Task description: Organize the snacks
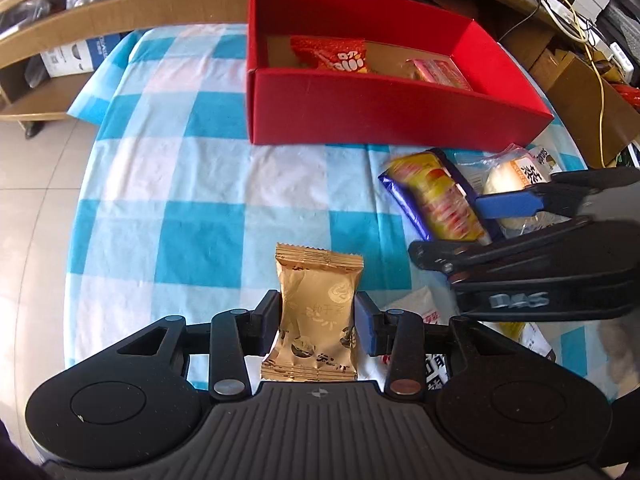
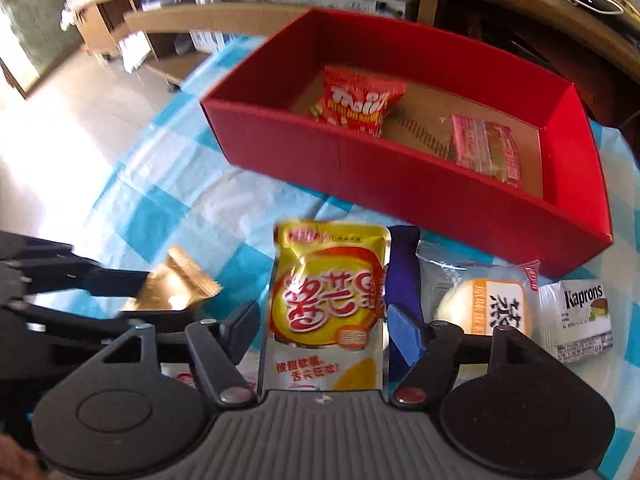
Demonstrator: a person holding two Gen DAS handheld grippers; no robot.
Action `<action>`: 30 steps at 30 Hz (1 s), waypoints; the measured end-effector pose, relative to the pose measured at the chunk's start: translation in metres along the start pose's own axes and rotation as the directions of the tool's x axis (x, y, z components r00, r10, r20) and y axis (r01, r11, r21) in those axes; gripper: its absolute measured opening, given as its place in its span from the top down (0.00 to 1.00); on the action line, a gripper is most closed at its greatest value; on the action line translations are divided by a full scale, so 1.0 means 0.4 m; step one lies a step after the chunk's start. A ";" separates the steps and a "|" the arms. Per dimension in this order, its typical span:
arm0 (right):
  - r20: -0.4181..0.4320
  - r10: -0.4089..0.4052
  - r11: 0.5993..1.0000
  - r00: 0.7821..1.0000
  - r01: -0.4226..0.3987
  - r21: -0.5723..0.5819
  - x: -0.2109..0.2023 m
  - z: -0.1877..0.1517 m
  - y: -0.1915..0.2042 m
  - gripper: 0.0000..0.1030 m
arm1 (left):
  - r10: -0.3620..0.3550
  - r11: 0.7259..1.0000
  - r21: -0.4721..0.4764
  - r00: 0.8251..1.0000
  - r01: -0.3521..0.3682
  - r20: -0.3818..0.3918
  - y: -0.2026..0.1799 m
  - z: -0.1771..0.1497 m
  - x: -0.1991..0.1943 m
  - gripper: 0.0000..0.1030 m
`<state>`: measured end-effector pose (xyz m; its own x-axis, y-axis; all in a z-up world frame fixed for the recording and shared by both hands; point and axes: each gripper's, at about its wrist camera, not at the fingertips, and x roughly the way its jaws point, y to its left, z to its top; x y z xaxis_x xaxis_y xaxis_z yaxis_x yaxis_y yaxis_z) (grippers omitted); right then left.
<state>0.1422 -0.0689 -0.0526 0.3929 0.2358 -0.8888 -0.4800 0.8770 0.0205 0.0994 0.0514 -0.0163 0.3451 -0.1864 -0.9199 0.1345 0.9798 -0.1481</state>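
Glossy gold foil packet (image 1: 318,312), matt cardboard box (image 1: 380,116)

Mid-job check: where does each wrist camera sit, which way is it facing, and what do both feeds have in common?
Left wrist: on the left gripper, angled down across the checked tablecloth at the red box; its pads clamp a gold packet.
Right wrist: on the right gripper, angled down at the box; a yellow pouch stands between its pads.
Shared: box, red snack bag, pink packet, bun, and each other's gripper.
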 end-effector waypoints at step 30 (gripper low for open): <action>-0.006 0.153 0.988 0.988 -0.153 0.030 -0.041 -0.031 -0.070 0.17 | -0.005 1.000 0.030 1.000 0.005 -0.005 -0.029 0.006 0.009 0.54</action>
<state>0.1395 -0.1023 -0.0443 0.3102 0.3644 -0.8781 -0.5108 0.8429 0.1694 0.1012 0.0393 -0.0170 0.3393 -0.1912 -0.9210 0.1646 0.9761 -0.1420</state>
